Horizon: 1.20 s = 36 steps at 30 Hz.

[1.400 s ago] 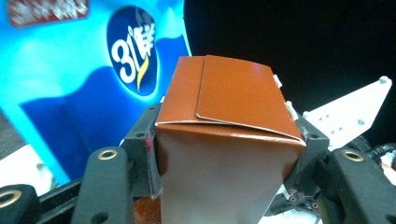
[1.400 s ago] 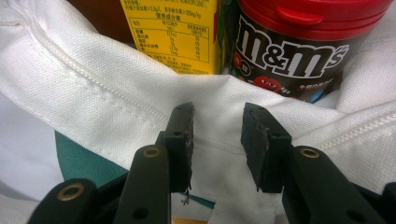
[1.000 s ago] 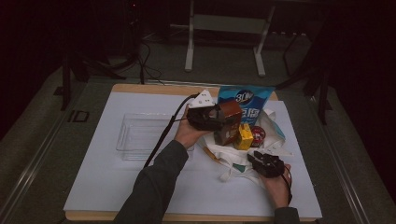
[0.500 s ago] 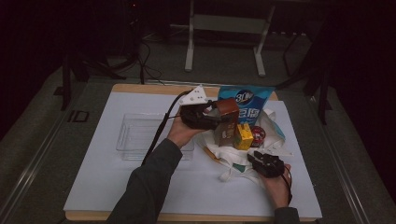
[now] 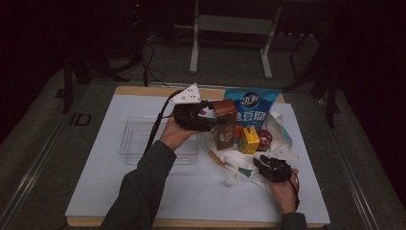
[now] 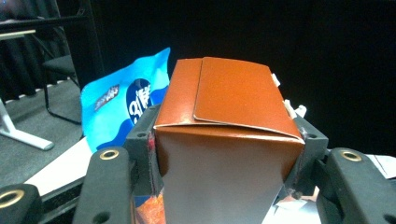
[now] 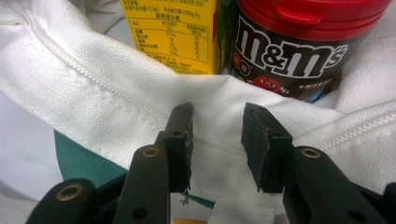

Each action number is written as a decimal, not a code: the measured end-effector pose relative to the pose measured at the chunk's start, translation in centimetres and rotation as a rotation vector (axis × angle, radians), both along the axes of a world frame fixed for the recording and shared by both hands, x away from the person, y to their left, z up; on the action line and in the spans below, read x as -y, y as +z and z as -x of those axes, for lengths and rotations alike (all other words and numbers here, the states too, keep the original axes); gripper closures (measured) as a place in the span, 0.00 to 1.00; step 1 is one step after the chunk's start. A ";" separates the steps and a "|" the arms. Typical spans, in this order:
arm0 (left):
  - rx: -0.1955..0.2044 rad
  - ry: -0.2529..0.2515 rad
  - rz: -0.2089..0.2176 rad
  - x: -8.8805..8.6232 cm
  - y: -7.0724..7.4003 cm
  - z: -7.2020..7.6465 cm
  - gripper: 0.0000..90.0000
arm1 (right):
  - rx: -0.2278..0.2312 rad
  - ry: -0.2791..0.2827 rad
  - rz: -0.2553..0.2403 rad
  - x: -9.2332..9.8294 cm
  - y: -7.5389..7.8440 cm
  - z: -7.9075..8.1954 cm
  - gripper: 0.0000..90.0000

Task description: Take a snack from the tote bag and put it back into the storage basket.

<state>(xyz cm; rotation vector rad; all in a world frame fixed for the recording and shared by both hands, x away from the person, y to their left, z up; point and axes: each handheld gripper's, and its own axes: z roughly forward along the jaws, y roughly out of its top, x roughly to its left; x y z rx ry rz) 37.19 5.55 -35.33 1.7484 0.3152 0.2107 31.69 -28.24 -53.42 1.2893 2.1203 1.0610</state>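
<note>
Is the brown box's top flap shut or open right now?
Shut. In the left gripper view the brown box's top flap lies flat, folded over the front edge, clamped between the left gripper's jaws.

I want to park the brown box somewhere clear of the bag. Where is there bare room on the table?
The clear tray left of the brown box looks empty, and bare white mat lies in front of it. The right half is crowded: white cloth bag, blue snack bag, yellow carton, candy jar.
</note>
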 end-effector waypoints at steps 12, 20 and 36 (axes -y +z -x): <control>0.002 -0.007 0.019 -2.9 0.8 0.1 0.47 | 0.000 0.000 0.001 0.0 0.0 0.0 0.71; 0.009 0.001 0.021 -4.8 1.0 0.1 0.47 | 0.001 0.000 0.001 0.0 0.0 0.0 0.71; 0.006 0.007 0.007 -7.9 1.1 0.1 0.47 | 0.001 0.000 0.001 0.0 0.0 0.0 0.71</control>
